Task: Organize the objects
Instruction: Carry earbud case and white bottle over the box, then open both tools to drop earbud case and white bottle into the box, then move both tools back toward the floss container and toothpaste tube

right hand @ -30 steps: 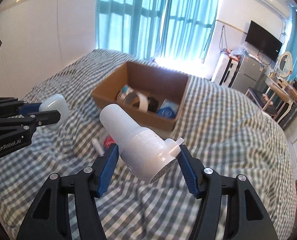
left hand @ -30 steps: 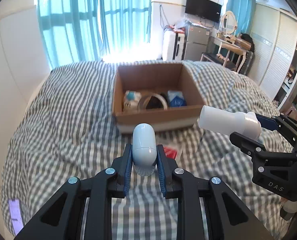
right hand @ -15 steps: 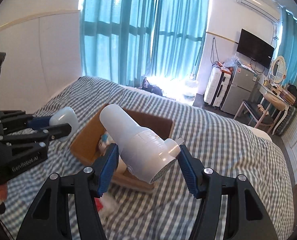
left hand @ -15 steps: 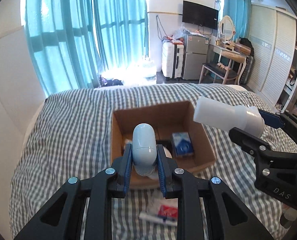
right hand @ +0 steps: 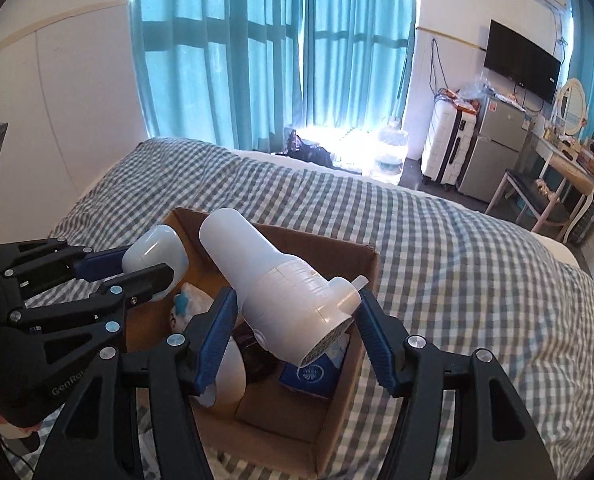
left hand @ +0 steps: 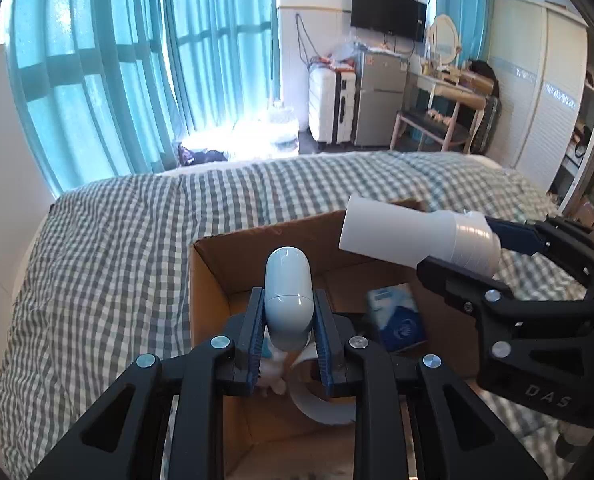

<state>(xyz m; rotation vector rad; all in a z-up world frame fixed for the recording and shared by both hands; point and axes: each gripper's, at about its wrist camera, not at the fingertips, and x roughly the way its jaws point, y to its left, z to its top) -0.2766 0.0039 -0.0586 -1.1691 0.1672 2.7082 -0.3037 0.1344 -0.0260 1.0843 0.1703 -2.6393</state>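
In the left wrist view, the left tool (left hand: 289,320) is narrow and holds a small pale blue capsule-shaped case (left hand: 288,292) between its blue pads, upright, at the centre of the frame. Directly below it lies the open cardboard box (left hand: 209,280) on the checked bed cover (left hand: 109,240). Inside the box one sees a blue tissue pack (left hand: 397,316) to the right and a white tape roll (left hand: 321,404) at the lower centre. The right tool (left hand: 493,252) enters from the right edge of the frame and carries a white bottle (left hand: 413,236) lying almost level over the far right corner of the box.

In the right wrist view, the right tool (right hand: 293,312) stands about half open and clamps the white bottle (right hand: 281,280) at its thick end, the slim end pointing to the upper left. The left tool (right hand: 137,268) comes from the left edge with the case (right hand: 155,258) over the near left wall of the box (right hand: 357,340).

To do this step well, each tool probably should go lower into the box before it opens, and place its thing on a bare part of the bottom, not on the tissue pack. The two tools are close, so it seems safer to release one after the other. Both tools point slanted downward toward the box.
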